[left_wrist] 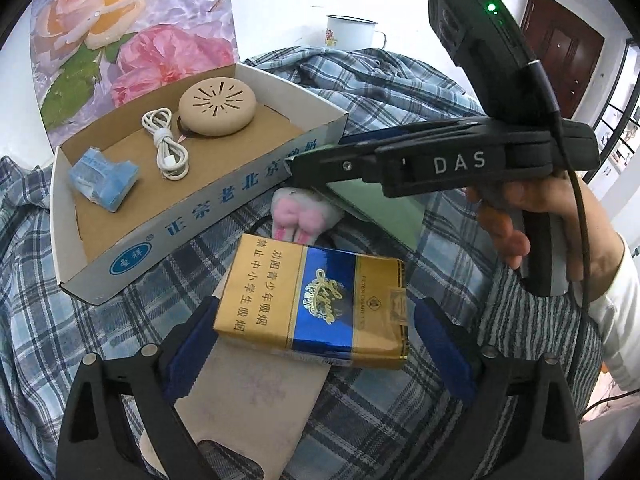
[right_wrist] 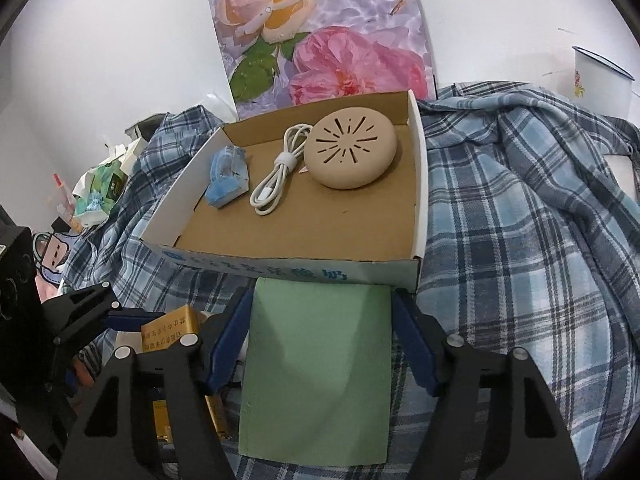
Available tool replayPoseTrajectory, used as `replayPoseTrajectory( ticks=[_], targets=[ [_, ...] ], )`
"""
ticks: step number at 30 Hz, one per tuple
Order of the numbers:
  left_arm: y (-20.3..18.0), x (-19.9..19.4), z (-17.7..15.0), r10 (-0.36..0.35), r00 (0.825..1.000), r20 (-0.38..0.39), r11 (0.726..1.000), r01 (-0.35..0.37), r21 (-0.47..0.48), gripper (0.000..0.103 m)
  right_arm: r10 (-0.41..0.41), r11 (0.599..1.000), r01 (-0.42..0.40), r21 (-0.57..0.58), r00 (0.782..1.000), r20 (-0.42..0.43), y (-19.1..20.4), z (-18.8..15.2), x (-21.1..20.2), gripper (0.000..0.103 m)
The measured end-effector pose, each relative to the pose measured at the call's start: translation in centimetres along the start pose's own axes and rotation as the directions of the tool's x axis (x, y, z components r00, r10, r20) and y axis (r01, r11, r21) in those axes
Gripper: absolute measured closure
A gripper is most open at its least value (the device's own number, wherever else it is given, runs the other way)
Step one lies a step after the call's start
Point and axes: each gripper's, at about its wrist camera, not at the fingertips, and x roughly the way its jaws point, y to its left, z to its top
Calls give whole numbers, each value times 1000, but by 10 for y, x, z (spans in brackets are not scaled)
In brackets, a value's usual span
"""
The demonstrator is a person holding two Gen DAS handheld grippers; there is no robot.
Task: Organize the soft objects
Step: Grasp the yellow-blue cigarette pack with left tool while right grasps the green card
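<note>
Right gripper (right_wrist: 322, 344) straddles green pad (right_wrist: 320, 372); left gripper (left_wrist: 312, 344) straddles cigarette pack (left_wrist: 316, 304).

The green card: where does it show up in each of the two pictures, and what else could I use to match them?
Left wrist view: the green card lies right of centre, mostly hidden under the other hand-held gripper, just right of the plush toy.
Right wrist view: it fills the lower centre, between the blue pads, its far edge against the box.
Shared landmark: the round beige disc in the cardboard box.
</note>
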Motion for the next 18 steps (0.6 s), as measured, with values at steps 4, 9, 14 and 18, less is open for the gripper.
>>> replayPoseTrajectory(
  ticks=[4,9,14,18],
  targets=[
    [0,-1,0,5,1000,2,1000,-5,1,11,8,1000,-7,-8,1000,19,2,0,-4,34],
    [3,-5,-1,-4,1000,21,1000,4,-11,14,12,1000,-12,-8,999,50,3,-1,-12,34],
    [4,-17,-1,11,997,71,1000,-9,-21,14,9,1000,-8,-10,997,80,5,-1,-22,34],
    [5,-29,2,42,993,113,998,-37,-43,14,16,1000,-14,-18,993,115,9,0,-34,34]
  ],
)
